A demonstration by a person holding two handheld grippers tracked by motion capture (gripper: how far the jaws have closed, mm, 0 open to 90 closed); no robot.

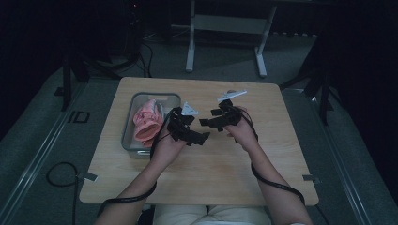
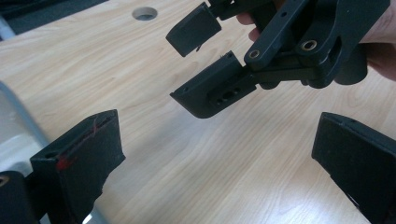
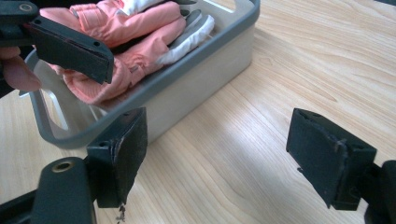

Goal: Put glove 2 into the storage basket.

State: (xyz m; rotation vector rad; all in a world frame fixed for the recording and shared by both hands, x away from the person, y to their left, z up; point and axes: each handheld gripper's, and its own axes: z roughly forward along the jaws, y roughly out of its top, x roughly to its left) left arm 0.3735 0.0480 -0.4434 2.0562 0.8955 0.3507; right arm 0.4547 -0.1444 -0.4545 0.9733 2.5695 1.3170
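Two grippers are held above the wooden table [image 1: 141, 187], both empty: the left gripper [image 1: 202, 136] is seen at centre with jaws spread wide and nothing between them, and the right gripper [image 1: 204, 122] is just beside it at about 1 o'clock, jaws likewise parted with bare wood between them in the right gripper view. The pink glove [image 1: 146, 121], with white and grey parts, is lying inside the grey bin [image 1: 127, 136], at roughly 9 o'clock from the left gripper and near it. Judged from this, the placing of the glove into the bin looks done; nothing is gripped, and both grippers are apart from the bin. What is left, if anything, is probably only clearing the hands away, or a fresh reach toward the glove; which of the two cannot be told. In the left gripper view the right gripper [image 2: 189, 63] is seen at 12 o'clock over the table, and a round hole [image 2: 144, 13] in the tabletop is visible at 11 o'clock. The high view is dim, so the glove's folds are hard to make out, and whether one glove or a pair is in the bin cannot be told. The bin's near end is cut off by the left gripper's jaw in the right gripper view [image 3: 154, 88].
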